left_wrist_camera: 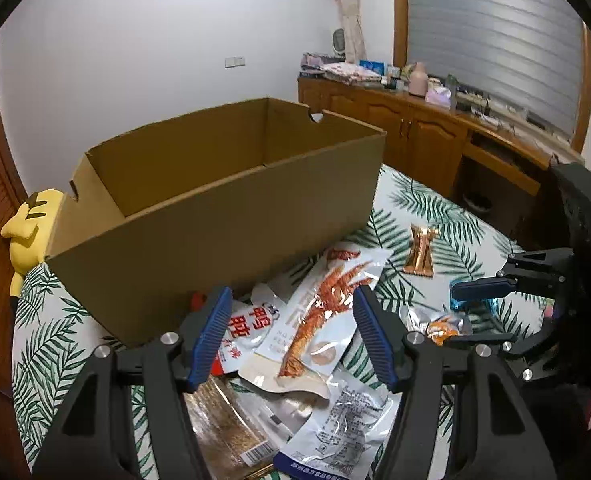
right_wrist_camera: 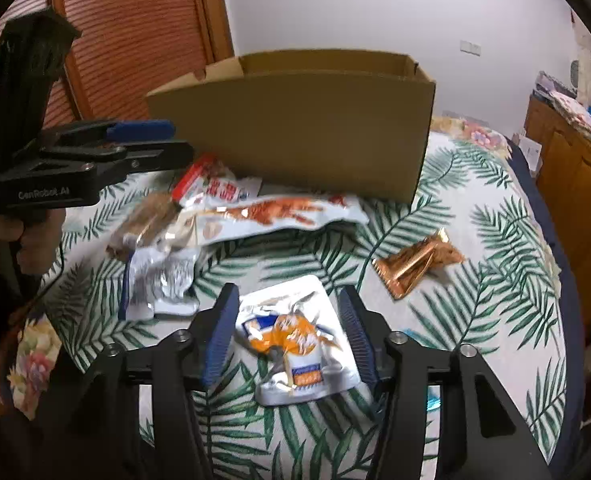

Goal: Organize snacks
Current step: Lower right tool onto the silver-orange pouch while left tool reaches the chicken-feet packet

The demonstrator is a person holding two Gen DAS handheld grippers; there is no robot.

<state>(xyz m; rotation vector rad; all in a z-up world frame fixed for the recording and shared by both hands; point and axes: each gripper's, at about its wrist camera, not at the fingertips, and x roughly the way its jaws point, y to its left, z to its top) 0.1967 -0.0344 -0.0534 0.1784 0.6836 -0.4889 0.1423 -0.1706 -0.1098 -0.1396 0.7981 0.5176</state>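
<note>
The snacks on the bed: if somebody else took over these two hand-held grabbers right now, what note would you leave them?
Left gripper: open, empty, over the heap of packets, with the long lobster-print packet between its fingers.
Right gripper: open, empty, either side of the small silver and orange pouch, not closed on it.
Cardboard box: stands open on the bed; no snack shows inside, though its floor is partly hidden.
Copper-coloured packet lies alone, to the right of the heap.
Done: nothing visibly packed.
Left: probably grip the pouch, drop it in the box, then move the rest.
</note>
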